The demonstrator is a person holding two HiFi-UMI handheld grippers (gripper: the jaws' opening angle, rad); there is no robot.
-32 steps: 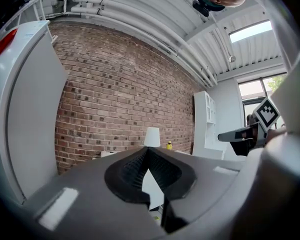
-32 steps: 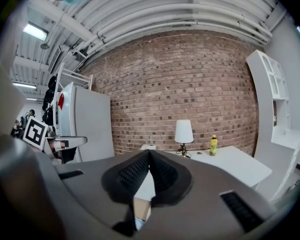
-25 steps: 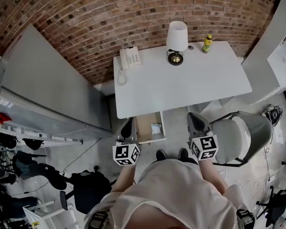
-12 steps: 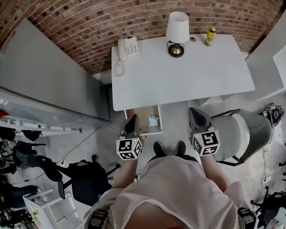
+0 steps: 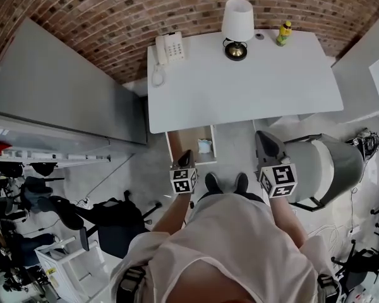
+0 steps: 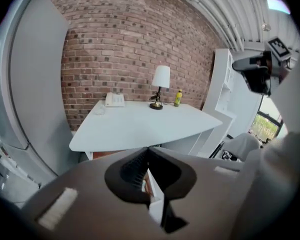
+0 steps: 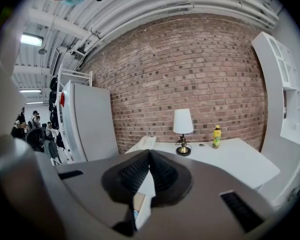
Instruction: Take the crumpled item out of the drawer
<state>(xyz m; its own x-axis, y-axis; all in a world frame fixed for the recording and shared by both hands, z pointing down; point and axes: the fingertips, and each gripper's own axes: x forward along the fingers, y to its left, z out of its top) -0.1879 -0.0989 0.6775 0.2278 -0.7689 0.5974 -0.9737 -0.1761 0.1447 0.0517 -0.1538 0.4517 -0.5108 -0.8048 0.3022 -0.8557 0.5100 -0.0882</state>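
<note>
The crumpled item (image 5: 205, 146) lies in the open drawer (image 5: 184, 142) below the tabletop (image 5: 240, 87). Your left tool (image 5: 187, 157) and right tool (image 5: 266, 146) are closed, empty. Expect light, soft material; pinch a raised fold.

The light is bright and even. Up and left of the right gripper (image 7: 149, 152), ceiling strip lamps (image 7: 31, 39) glow. Far right of the left gripper (image 6: 148, 148), daylight through a window (image 6: 269, 128) washes out detail. The white desk (image 5: 240, 87) ahead of both tongs shines without harsh glare, and the shadow beneath it is soft. Every view bows strongly, with corners darkening to black. The jaws closest to each lens look soft.
</note>
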